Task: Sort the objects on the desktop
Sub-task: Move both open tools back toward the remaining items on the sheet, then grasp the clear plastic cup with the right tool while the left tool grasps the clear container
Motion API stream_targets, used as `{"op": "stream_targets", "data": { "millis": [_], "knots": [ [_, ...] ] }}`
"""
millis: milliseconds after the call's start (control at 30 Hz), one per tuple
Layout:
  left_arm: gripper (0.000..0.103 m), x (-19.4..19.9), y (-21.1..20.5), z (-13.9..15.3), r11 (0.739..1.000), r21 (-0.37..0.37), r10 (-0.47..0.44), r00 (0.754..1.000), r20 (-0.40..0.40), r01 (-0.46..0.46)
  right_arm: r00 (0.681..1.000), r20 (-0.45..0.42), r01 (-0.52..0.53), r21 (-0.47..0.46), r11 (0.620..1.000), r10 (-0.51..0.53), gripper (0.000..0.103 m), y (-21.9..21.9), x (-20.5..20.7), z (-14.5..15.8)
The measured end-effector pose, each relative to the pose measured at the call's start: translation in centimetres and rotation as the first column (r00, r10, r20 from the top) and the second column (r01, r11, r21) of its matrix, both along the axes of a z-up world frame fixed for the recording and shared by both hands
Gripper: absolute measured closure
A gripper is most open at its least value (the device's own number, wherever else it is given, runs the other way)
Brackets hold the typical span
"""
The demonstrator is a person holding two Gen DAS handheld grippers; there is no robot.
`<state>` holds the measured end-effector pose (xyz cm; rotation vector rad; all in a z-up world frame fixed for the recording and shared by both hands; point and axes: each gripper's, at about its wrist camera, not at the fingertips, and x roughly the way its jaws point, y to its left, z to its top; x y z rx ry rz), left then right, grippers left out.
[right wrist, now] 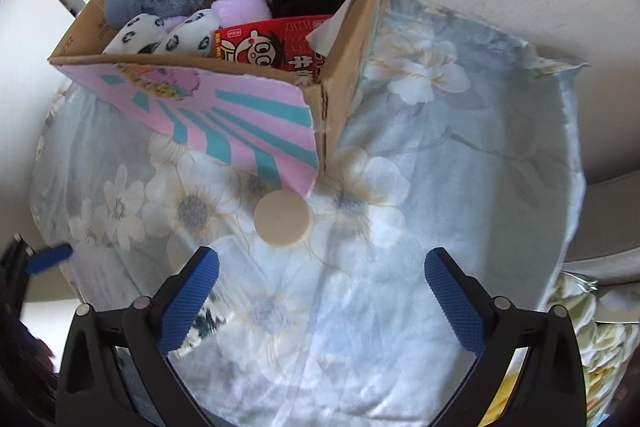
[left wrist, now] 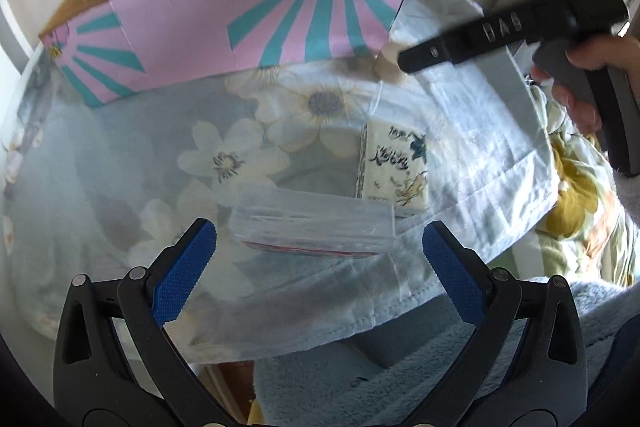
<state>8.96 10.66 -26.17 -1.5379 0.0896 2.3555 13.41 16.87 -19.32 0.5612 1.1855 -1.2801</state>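
Note:
A clear plastic case [left wrist: 312,227] with coloured contents lies on the floral cloth, just ahead of my open left gripper [left wrist: 320,267] and between its blue pads. A white tissue pack [left wrist: 394,167] with dark print lies behind it to the right. A beige round cap-topped cylinder [right wrist: 284,219] stands by the corner of the pink and teal cardboard box [right wrist: 240,123]; my open right gripper [right wrist: 320,299] hovers above and just short of it, nothing between its fingers. In the left wrist view the cylinder [left wrist: 386,65] is half hidden by the right gripper's black body [left wrist: 500,31].
The box [left wrist: 240,27] holds a grey plush, spotted socks [right wrist: 160,39], a purple roll, black cloth and a red snack pack [right wrist: 272,47]. A floral cloth [right wrist: 440,167] covers the round table, with a wall behind. A hand [left wrist: 588,83] holds the right gripper. Light blue fleece lies below.

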Motion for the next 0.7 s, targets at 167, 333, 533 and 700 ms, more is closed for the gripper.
{"op": "stream_targets", "data": {
  "millis": [167, 333, 533, 700],
  "knots": [
    [0.001, -0.1, -0.2, -1.4, 0.999, 0.003, 0.033, 0.999, -0.022, -0.033, 1.0, 0.01, 0.005, 0.013, 1.0, -0.005, 0.02, -1.3, 0.1, -1.5],
    [0.021, -0.2, -0.7, -1.5, 0.999, 0.03, 0.039, 0.998, -0.058, -0.037, 0.999, 0.047, 0.005, 0.023, 1.0, -0.006, 0.057, -1.5, 0.0, -2.1],
    [0.022, -0.3, -0.8, -1.5, 0.999, 0.029, 0.027, 0.997, -0.068, -0.025, 0.999, 0.031, -0.022, 0.015, 1.0, 0.022, 0.072, -1.0, 0.5, -1.9],
    [0.022, -0.1, -0.9, -0.7, 0.999, 0.031, 0.019, 0.997, -0.079, -0.017, 0.999, 0.05, -0.005, 0.003, 1.0, 0.005, 0.072, -0.5, 0.5, -1.4]
  ]
}}
